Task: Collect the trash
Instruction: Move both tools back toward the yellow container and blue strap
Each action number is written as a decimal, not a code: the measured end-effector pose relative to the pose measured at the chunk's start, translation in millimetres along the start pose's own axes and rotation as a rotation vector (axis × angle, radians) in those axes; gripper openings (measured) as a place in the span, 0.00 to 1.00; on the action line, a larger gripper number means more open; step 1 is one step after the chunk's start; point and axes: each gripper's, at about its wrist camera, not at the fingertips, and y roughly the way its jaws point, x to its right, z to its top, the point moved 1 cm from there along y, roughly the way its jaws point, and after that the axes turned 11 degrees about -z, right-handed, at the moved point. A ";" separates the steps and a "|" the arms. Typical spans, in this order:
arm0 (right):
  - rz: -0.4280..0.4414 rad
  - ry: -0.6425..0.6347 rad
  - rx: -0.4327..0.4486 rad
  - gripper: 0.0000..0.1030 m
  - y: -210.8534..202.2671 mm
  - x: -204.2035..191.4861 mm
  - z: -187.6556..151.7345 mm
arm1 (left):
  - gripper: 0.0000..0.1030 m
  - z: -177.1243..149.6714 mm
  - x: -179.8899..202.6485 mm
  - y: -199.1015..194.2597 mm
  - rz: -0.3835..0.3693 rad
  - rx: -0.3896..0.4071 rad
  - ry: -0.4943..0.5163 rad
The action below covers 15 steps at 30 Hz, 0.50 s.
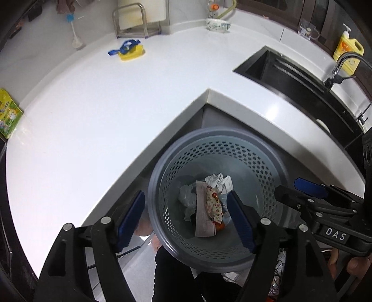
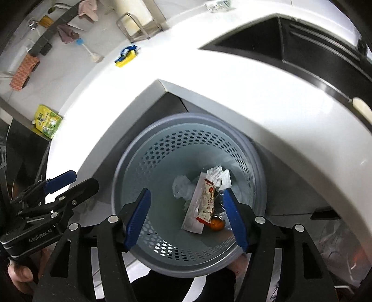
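Note:
A grey perforated trash bin (image 1: pixel 162 167) stands on the floor in the corner under the white counter; it also shows in the right wrist view (image 2: pixel 130 158). Inside lie a crumpled white paper (image 1: pixel 218 181), a clear plastic bag (image 1: pixel 187 197), a red and white snack wrapper (image 1: pixel 212 204) on a white sleeve, and a small orange thing (image 2: pixel 217 224). My left gripper (image 1: pixel 186 218) is open and empty above the bin. My right gripper (image 2: pixel 186 216) is open and empty above the bin too. Each gripper shows at the side of the other's view.
On the white counter (image 1: pixel 93 116) lie a yellow sponge with blue wrapper (image 1: pixel 130 52) and a green packet (image 1: pixel 8 113) at the left edge. A black sink (image 1: pixel 290 79) with a tap is at right, a bowl (image 1: pixel 217 24) and a metal rack (image 1: pixel 132 21) at the back.

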 end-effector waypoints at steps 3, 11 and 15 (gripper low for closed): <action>-0.019 -0.014 0.040 0.67 -15.3 -1.6 4.9 | 0.78 2.6 3.4 -15.0 0.009 0.034 0.001; -0.014 -0.065 0.097 0.67 -40.8 -9.7 12.8 | 0.81 6.2 3.4 -43.5 0.038 0.093 -0.024; -0.014 -0.097 0.129 0.68 -51.6 -19.0 18.0 | 0.83 8.9 -1.7 -59.0 0.052 0.131 -0.043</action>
